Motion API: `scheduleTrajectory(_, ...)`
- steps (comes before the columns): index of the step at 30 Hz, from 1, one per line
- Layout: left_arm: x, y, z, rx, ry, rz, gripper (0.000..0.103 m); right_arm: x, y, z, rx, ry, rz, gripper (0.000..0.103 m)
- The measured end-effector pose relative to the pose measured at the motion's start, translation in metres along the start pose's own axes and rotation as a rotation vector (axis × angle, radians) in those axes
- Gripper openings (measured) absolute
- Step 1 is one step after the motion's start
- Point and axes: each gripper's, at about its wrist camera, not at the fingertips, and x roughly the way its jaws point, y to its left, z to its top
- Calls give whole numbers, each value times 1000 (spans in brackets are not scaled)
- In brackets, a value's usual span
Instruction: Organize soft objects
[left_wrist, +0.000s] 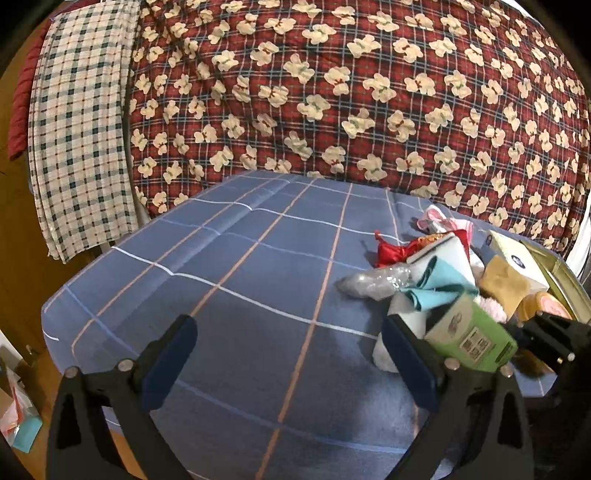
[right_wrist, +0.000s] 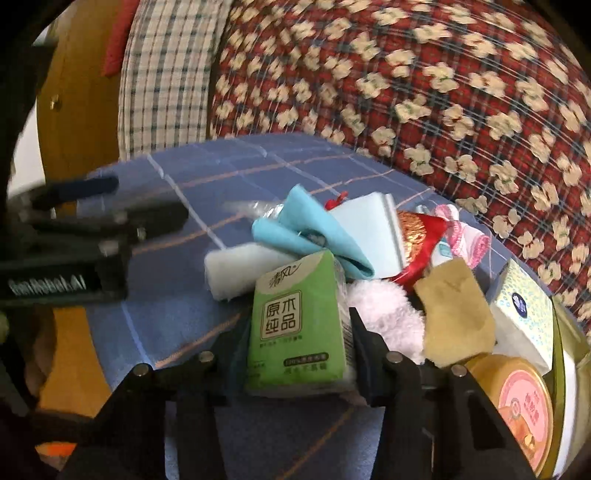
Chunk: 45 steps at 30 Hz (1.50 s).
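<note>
My right gripper (right_wrist: 295, 332) is shut on a green tissue pack (right_wrist: 299, 325) and holds it above the blue checked cloth (right_wrist: 177, 295). In the left wrist view the same tissue pack (left_wrist: 471, 338) shows at the right with the right gripper (left_wrist: 546, 339) behind it. My left gripper (left_wrist: 291, 343) is open and empty over the cloth (left_wrist: 240, 295), left of the pile. The pile holds a light blue cloth (right_wrist: 295, 232), a white sponge (right_wrist: 236, 269), a pink fluffy item (right_wrist: 388, 314), a tan cloth (right_wrist: 454, 314) and a red pouch (right_wrist: 417, 243).
A gold tin (right_wrist: 569, 369) at the right holds a round pink-lidded jar (right_wrist: 521, 406) and a white tissue box (right_wrist: 524, 310). A red flowered quilt (left_wrist: 369, 92) and a checked cloth (left_wrist: 77, 129) rise behind. A clear plastic wrap (left_wrist: 373, 282) lies beside the pile.
</note>
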Motion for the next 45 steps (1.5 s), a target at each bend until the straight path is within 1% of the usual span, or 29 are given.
scheduleTrajectory(1, 0, -1, -1, 2, -2, -2, 97, -4, -5, -1, 28, -28, 4, 50)
scheduleTrajectory(3, -2, -5, -2, 8, -10, -12, 97, -11, -7, -1, 42, -74, 17, 50)
scheduleTrajectory(5, -4, -8, -2, 13, -23, -20, 97, -20, -10, -4, 72, -128, 3, 50)
scheduleTrajectory(8, -5, -13, -2, 29, -32, -35, 97, -29, -17, -7, 127, -189, -17, 50)
scheduleTrajectory(12, -3, -27, 0, 55, -32, -54, 97, -35, -22, -8, 170, -242, -48, 50)
scheduleTrajectory(15, 1, -39, 2, 90, -33, -66, 96, -32, -27, -7, 195, -220, -76, 50)
scheduleTrajectory(17, 6, -46, 2, 118, -18, -79, 94, -29, -34, -5, 228, -199, -68, 50)
scheduleTrajectory(19, 15, -50, 0, 141, 18, -103, 88, -28, -41, -7, 264, -196, -44, 50)
scheduleTrajectory(21, 21, -51, -1, 139, 52, -120, 73, -29, -45, -10, 289, -198, -29, 50)
scheduleTrajectory(22, 23, -51, -1, 136, 63, -127, 72, -29, -48, -10, 304, -201, -23, 50)
scheduleTrajectory(25, 21, -57, 3, 139, 45, -142, 72, -34, -51, -15, 325, -233, -37, 50)
scheduleTrajectory(26, 19, -60, 5, 150, 27, -147, 74, -36, -51, -15, 327, -244, -45, 50)
scheduleTrajectory(28, 18, -70, 7, 199, -1, -149, 74, -37, -50, -16, 318, -252, -57, 50)
scheduleTrajectory(29, 21, -74, 7, 215, 8, -149, 74, -36, -48, -15, 312, -251, -62, 50)
scheduleTrajectory(32, 33, -81, 7, 231, 62, -192, 74, -37, -47, -15, 303, -259, -71, 50)
scheduleTrajectory(33, 35, -84, 8, 239, 71, -183, 73, -37, -48, -15, 308, -260, -71, 50)
scheduleTrajectory(34, 34, -86, 8, 250, 63, -178, 73, -37, -49, -16, 313, -259, -70, 50)
scheduleTrajectory(35, 33, -91, 9, 268, 52, -181, 64, -36, -51, -15, 320, -249, -68, 50)
scheduleTrajectory(36, 34, -94, 9, 279, 59, -184, 44, -35, -51, -15, 323, -242, -65, 50)
scheduleTrajectory(38, 35, -101, 7, 297, 58, -190, 28, -33, -52, -15, 327, -236, -62, 50)
scheduleTrajectory(40, 37, -103, 5, 305, 62, -196, 20, -33, -53, -14, 322, -235, -63, 50)
scheduleTrajectory(41, 36, -101, 5, 302, 51, -207, 14, -33, -52, -14, 320, -236, -64, 50)
scheduleTrajectory(42, 33, -99, 5, 296, 32, -228, 11, -33, -52, -14, 321, -237, -64, 50)
scheduleTrajectory(45, 29, -94, 4, 273, -1, -246, 8, -32, -52, -15, 315, -245, -67, 50)
